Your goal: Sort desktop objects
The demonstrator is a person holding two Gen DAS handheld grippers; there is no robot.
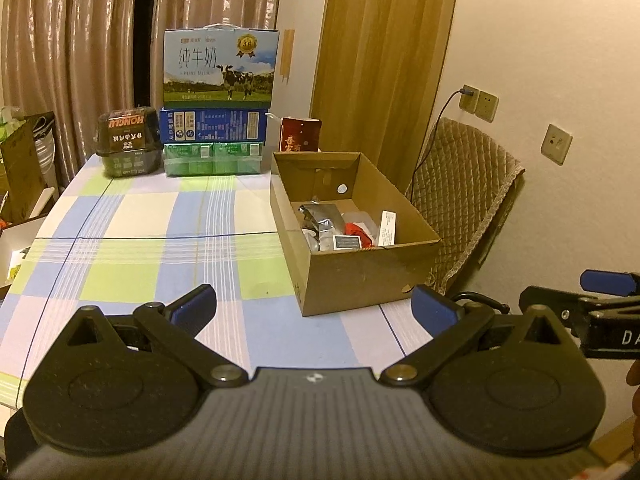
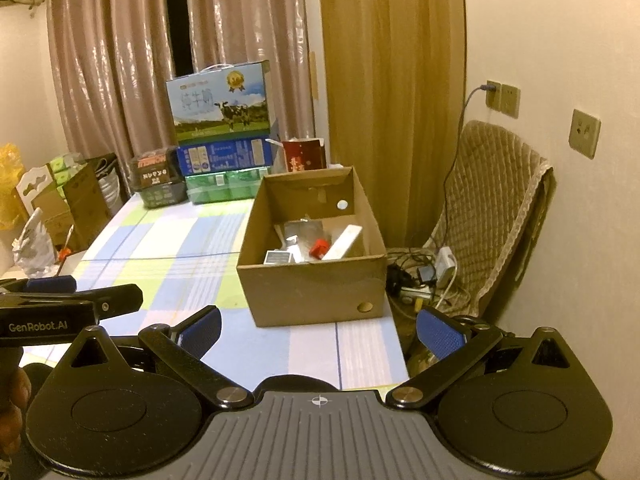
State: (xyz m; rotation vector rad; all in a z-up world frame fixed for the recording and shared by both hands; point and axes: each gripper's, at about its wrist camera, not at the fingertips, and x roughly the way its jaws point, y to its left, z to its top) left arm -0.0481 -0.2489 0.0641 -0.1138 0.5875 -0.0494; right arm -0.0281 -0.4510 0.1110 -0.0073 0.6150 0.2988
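An open cardboard box (image 1: pixel 360 276) (image 2: pixel 312 288) stands on the right side of a checked tablecloth (image 1: pixel 152 248) (image 2: pixel 176 256). Inside it lie a silver foil pouch (image 1: pixel 322 220) (image 2: pixel 302 230), a red object (image 1: pixel 356 230) (image 2: pixel 319 248), a small dark card (image 1: pixel 347 243) (image 2: pixel 277 258) and a white flat strip (image 1: pixel 387 228) (image 2: pixel 344 242). My left gripper (image 1: pixel 316 308) hovers open over the near table, short of the box, nothing between its blue pads (image 1: pixel 192 306). My right gripper (image 2: pixel 320 330) is open too, just before the box's front wall, and also shows in the left wrist view (image 1: pixel 608 284).
At the table's far end stand stacked milk cartons (image 1: pixel 220 68) (image 2: pixel 222 100), a dark tub (image 1: pixel 128 142) (image 2: pixel 158 178) and a red box (image 1: pixel 300 134) (image 2: pixel 302 154). A quilted chair (image 1: pixel 464 200) (image 2: pixel 492 216) and floor cables (image 2: pixel 424 276) lie right of the table. Bags and boxes (image 2: pixel 68 196) crowd the left.
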